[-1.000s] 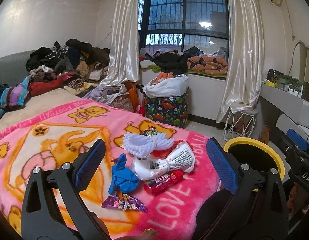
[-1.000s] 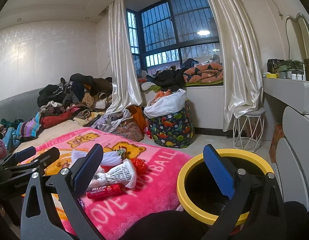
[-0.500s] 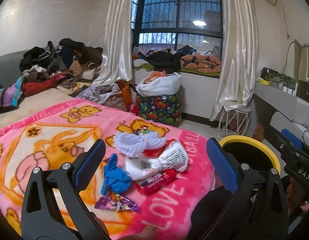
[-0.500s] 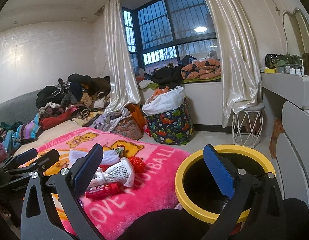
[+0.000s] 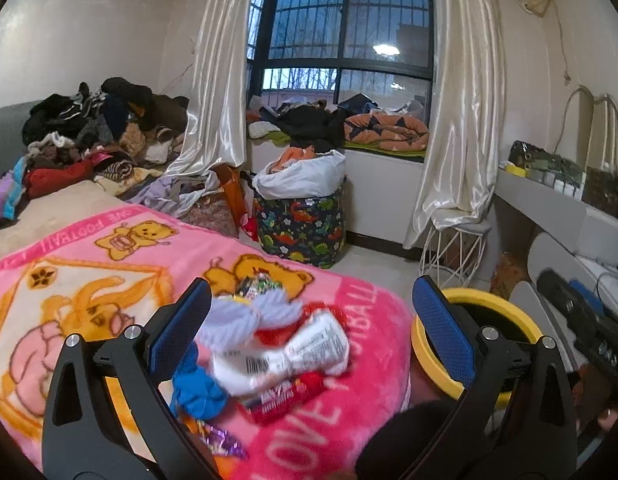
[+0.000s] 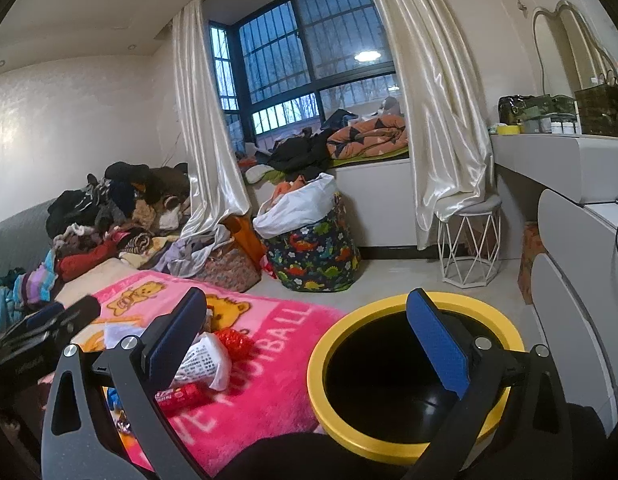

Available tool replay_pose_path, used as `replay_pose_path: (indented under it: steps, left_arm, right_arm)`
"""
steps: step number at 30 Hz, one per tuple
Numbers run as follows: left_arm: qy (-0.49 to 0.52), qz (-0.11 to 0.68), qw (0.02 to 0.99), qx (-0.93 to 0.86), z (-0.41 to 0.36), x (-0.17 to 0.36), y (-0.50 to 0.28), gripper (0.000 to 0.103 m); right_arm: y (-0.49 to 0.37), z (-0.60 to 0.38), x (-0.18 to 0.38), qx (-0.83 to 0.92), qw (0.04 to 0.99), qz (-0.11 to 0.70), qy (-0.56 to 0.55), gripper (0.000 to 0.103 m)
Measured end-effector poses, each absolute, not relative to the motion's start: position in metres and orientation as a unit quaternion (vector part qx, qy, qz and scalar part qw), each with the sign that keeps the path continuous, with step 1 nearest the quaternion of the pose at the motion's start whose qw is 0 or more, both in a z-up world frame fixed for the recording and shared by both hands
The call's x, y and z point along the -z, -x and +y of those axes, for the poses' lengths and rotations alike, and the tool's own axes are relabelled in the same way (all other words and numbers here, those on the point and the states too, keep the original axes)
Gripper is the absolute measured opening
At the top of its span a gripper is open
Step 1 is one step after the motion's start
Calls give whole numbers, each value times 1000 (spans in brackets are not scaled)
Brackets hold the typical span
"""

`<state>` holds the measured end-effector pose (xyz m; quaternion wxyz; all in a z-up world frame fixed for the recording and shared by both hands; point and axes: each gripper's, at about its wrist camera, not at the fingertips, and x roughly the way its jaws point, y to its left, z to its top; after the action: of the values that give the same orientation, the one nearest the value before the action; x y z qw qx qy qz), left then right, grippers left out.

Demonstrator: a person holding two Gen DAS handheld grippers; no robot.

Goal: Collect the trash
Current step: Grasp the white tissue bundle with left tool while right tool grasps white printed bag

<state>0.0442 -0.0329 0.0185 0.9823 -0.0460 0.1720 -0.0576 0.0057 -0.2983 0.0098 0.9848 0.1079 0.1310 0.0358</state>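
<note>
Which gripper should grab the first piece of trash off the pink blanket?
Left. The left gripper is open around the white crumpled wrapper; the right gripper faces the yellow-rimmed black bin.

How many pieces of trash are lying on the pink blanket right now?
6, possibly more hidden underneath: foil candy wrapper farthest; white cloth; red wrapper; white printed bag at the centre; blue scrap left; red tube. A purple wrapper is nearest.

Dusk-blue window (image 5: 349, 36) reflects a ceiling lamp; warm indoor light. Fisheye edges bend, dark corners. Blurred trash pile (image 5: 269, 344) in the left view.
</note>
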Motion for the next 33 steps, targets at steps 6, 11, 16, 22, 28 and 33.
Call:
replay_pose_path:
  steps: [6, 11, 16, 22, 28, 33]
  left_arm:
    - [80, 176, 981, 33, 0, -22, -71, 93]
    - [102, 189, 977, -11, 46, -15, -86, 93]
    - [94, 216, 972, -21, 78, -6, -97, 93]
    - [124, 258, 958, 25, 100, 14, -113, 93]
    - [136, 296, 942, 83, 91, 30, -127, 92]
    - [110, 317, 937, 102, 71, 40, -133, 84]
  right_arm:
    - [-33, -279, -12, -74, 979, 156, -110, 97]
    - [-59, -245, 1, -145, 961, 209, -111, 97]
    - [-91, -201, 23, -182, 938, 281, -87, 97]
    - [-127, -173, 48, -179, 919, 345, -68, 97]
    - [-160, -178, 73, -176, 890, 405, -113, 97]
    - [-173, -180, 87, -188, 869, 436, -143, 84]
